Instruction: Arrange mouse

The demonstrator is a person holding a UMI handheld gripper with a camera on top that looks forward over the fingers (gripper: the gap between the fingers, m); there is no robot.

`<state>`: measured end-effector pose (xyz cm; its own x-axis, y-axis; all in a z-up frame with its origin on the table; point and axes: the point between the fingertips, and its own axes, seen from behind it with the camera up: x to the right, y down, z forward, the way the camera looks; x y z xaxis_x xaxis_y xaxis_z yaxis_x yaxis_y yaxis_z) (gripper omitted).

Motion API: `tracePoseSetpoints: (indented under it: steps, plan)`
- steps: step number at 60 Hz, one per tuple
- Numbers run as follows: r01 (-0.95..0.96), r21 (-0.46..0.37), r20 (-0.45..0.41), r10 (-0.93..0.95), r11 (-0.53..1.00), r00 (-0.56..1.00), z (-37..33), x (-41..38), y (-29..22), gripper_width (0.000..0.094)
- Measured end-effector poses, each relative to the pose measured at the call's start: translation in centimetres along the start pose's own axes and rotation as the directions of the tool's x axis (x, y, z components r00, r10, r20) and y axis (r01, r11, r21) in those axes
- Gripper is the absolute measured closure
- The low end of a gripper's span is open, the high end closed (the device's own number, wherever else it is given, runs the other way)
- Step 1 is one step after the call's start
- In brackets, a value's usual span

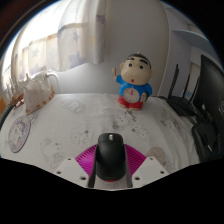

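The gripper (108, 176) sat low over a pale, faintly patterned table (60, 140), its two fingers reaching forward with their pink pads (87, 157) facing inward. A black mouse (109, 155) stood between the fingers, its rounded back pointing away toward the far side of the table. The pads lay right against its left and right flanks, so the fingers appeared clamped on the mouse, though whether it rested on the table or was lifted could not be told.

Beyond the mouse, farther along the table and a little to the right, a cartoon boy figurine (134, 80) stood upright, with dark hair, a blue shirt and a red base. At the far left lay a light-coloured object (35, 92) too unclear to name. On the right side stood dark equipment (195, 90), possibly a monitor.
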<state>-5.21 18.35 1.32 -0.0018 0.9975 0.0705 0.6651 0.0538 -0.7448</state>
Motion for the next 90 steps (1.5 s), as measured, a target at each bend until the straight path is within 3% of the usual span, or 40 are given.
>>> tracePoseSetpoints:
  steps: [9, 19, 33, 40, 49, 54, 56, 71, 90]
  plan:
    - [-0.038, 0.047, 0.041, 0.036, 0.998, 0.999, -3.7, -5.0, -5.8, 0.0510]
    - [-0.077, 0.045, 0.149, 0.069, 0.996, 0.986, -6.2, -18.6, -9.4, 0.0509]
    - [-0.072, -0.026, 0.234, 0.076, 0.997, 0.969, -5.3, -38.6, -5.2, 0.0512]
    - [-0.029, -0.057, 0.200, 0.040, 0.998, 0.979, -3.2, -42.9, -1.6, 0.0510]
    - [-0.001, -0.101, 0.116, 0.013, 0.995, 0.993, -2.1, -43.4, 0.8, 0.0385]
    - [0.010, -0.130, 0.077, 0.000, 0.991, 0.997, -3.4, -43.0, 0.3, 0.0068]
    - [-0.001, -0.137, 0.076, 0.011, 0.991, 0.997, -4.5, -42.8, -0.2, 0.0102]
    - [-0.017, -0.213, -0.005, 0.016, 0.977, 1.000, -19.3, -39.9, -2.8, 0.0084]
    - [-0.002, -0.181, -0.021, -0.002, 0.983, 1.000, -27.6, -38.2, -2.8, 0.0086]
